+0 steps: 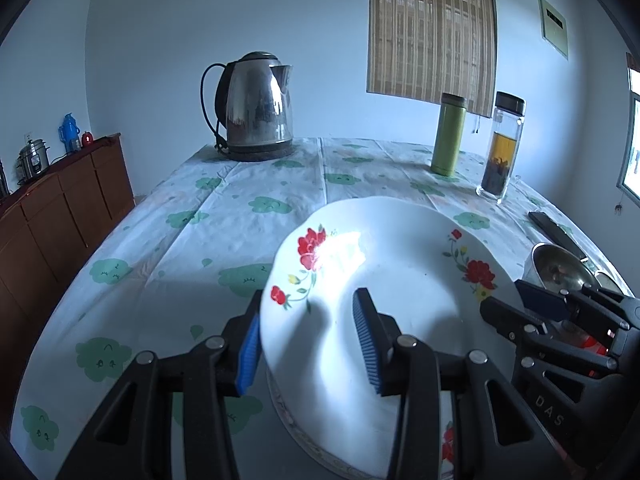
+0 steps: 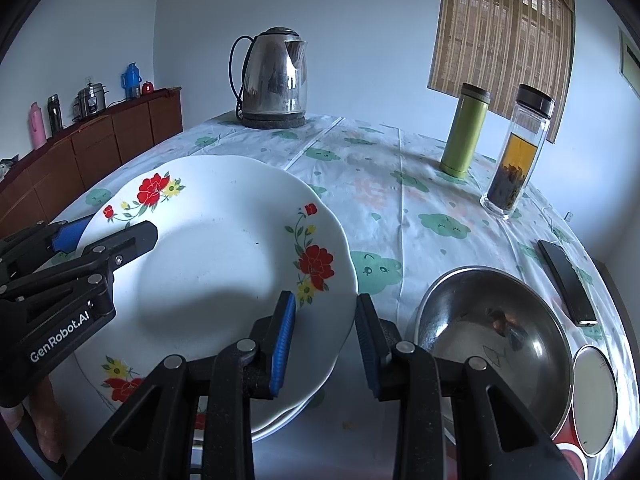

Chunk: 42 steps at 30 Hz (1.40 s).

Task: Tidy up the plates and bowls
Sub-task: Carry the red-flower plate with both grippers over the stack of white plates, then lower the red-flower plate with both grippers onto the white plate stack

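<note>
A white plate with red flowers point(image 1: 400, 272) point(image 2: 224, 248) hangs tilted over a second flowered plate point(image 2: 120, 388) on the cloth-covered table point(image 2: 380, 184). My left gripper point(image 1: 308, 336) point(image 2: 100, 236) is shut on its left rim, one finger inside the plate and one outside. Across from it, my right gripper point(image 2: 324, 340) point(image 1: 524, 308) is shut on the right rim in the same way. A steel bowl point(image 2: 500, 332) point(image 1: 560, 268) sits on the table just right of the plates. Beside it lies a small round metal dish point(image 2: 594, 396).
A steel kettle point(image 1: 258, 108) stands at the table's far side. A green flask point(image 2: 466, 128) and a glass tea bottle point(image 2: 516, 148) stand far right, with a flat black device point(image 2: 564, 280) near the right edge. A wooden sideboard point(image 1: 60, 216) lines the left wall.
</note>
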### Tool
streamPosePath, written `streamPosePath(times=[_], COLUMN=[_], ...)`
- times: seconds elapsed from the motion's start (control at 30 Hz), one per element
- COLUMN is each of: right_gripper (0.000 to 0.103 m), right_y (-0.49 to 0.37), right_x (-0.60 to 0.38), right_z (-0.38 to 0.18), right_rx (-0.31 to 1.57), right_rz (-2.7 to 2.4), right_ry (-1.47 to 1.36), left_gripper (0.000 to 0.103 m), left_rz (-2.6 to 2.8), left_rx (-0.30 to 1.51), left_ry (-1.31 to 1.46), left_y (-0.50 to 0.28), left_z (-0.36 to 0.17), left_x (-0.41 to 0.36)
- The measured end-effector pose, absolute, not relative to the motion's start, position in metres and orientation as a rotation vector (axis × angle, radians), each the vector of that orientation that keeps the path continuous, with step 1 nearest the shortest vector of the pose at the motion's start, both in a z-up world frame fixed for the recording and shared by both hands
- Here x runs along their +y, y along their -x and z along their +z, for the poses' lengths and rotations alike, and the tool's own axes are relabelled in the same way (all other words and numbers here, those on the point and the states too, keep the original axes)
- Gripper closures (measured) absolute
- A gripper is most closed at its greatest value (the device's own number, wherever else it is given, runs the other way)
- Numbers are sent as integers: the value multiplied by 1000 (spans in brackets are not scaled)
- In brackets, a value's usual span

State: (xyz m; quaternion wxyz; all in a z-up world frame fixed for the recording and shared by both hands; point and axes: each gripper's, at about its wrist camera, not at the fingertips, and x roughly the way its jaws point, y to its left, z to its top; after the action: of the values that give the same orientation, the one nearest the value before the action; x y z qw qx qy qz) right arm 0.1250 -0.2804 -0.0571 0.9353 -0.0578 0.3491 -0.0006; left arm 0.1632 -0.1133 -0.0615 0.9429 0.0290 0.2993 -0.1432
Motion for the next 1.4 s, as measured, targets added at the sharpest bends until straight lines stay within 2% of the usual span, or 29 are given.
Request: streamPosePath(times=[1.4], right_gripper=[68], right_y=[-126], right_x=[-271], right_z=[-62], right_rx=[707], right_rz=[-56], right_ry=[242], left_gripper=[63], left_rz=[-288], left_rx=[664], left_ry=[-99], left_y=[-168], left_z=[-72], left_x=[-121])
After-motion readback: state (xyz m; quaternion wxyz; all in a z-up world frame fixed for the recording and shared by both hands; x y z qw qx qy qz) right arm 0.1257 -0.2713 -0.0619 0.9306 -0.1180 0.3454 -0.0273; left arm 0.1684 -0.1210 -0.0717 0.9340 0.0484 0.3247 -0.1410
